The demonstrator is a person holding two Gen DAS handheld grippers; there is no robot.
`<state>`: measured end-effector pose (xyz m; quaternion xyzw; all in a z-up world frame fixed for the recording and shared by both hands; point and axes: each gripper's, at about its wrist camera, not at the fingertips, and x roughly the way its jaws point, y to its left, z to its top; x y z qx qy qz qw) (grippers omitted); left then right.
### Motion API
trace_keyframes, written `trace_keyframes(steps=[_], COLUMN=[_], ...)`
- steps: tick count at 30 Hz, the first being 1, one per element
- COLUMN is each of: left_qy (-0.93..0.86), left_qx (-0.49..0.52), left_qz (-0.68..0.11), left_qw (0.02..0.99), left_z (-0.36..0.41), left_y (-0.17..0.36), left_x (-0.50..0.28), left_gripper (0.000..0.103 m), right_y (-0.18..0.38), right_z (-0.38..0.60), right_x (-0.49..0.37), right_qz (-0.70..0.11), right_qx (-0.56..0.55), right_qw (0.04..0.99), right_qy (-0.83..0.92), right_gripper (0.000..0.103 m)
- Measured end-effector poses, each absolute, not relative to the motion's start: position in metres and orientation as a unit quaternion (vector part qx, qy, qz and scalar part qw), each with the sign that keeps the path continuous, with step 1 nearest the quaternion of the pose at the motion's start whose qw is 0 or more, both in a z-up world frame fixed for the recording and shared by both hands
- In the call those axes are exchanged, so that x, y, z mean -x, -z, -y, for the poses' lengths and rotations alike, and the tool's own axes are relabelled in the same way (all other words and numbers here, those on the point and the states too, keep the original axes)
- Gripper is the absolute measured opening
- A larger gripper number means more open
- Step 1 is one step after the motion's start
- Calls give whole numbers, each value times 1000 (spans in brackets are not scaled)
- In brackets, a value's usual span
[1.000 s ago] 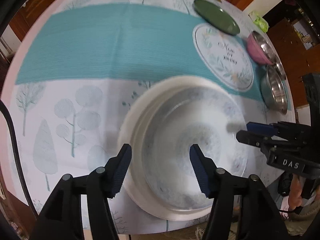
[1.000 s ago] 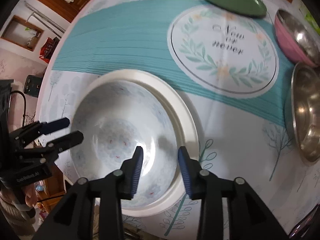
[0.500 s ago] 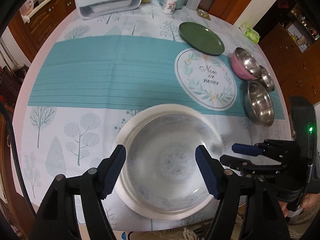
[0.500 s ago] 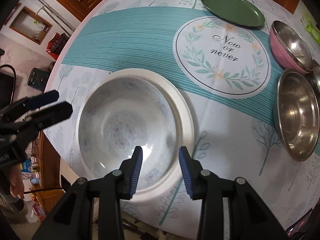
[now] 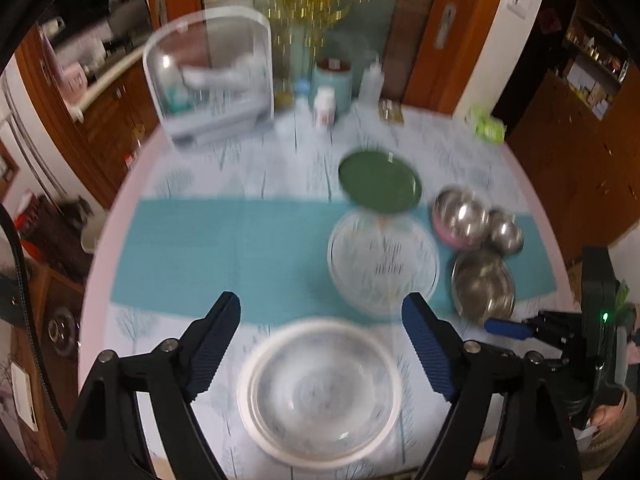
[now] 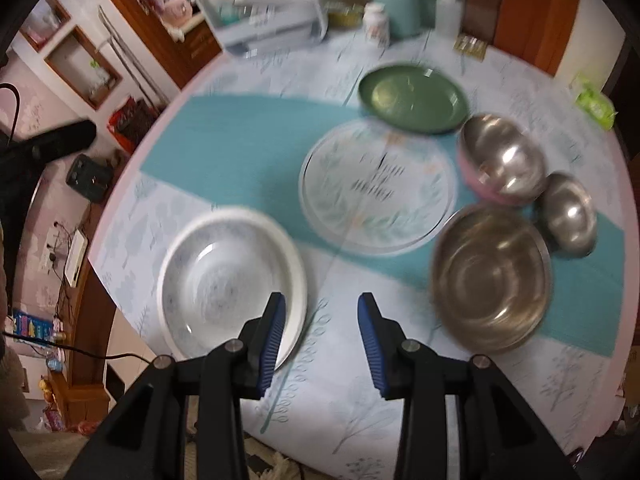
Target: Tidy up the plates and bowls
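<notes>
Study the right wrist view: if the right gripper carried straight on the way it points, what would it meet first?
Probably the bare tablecloth between the white bowl and the large steel bowl. The right gripper holds nothing, and no dish lies between its fingers, though blur makes depth uncertain.

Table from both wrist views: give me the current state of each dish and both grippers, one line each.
white bowl: nested in a white plate, released.
floral plate: flat on the runner, empty.
green plate: flat, empty.
large steel bowl: upright, empty.
pink bowl: upright, steel-lined, empty.
small steel bowl: upright, empty.
left gripper: opening, holding nothing.
right gripper: open, holding nothing.
</notes>
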<state>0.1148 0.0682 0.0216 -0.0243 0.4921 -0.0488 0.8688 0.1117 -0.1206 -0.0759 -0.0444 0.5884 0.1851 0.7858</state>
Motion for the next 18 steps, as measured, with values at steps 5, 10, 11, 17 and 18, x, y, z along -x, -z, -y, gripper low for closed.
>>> trace_keyframes(steps=[5,10,11,17,18], left_qy=[44,51,55,85,86], left_qx=[7,-14,-15,-25,-25], left_qz=[-451,-417,-415,-419,-424], left_qw=[892,907,908,904,901], left_z=[-54,-38,-36,-16,-13], left_y=[-68,-88,-86,-42,-33], left_x=[-140,-180,-187,-262,-273], left_gripper=[84,89,89,89,89], right_y=[40,16,15,16,19], right_z=[146,174,178,210,213], right_x=[-141,-187,-193,-258,-269], right_qz=[-555,-526,-524,-513,-515], right_qx=[26,-24,-34,-88,-87], right_qw=[814,838,840,848,848], right_qy=[-167,-142,-138,-98,-89], right_gripper=[39,44,44,44,44])
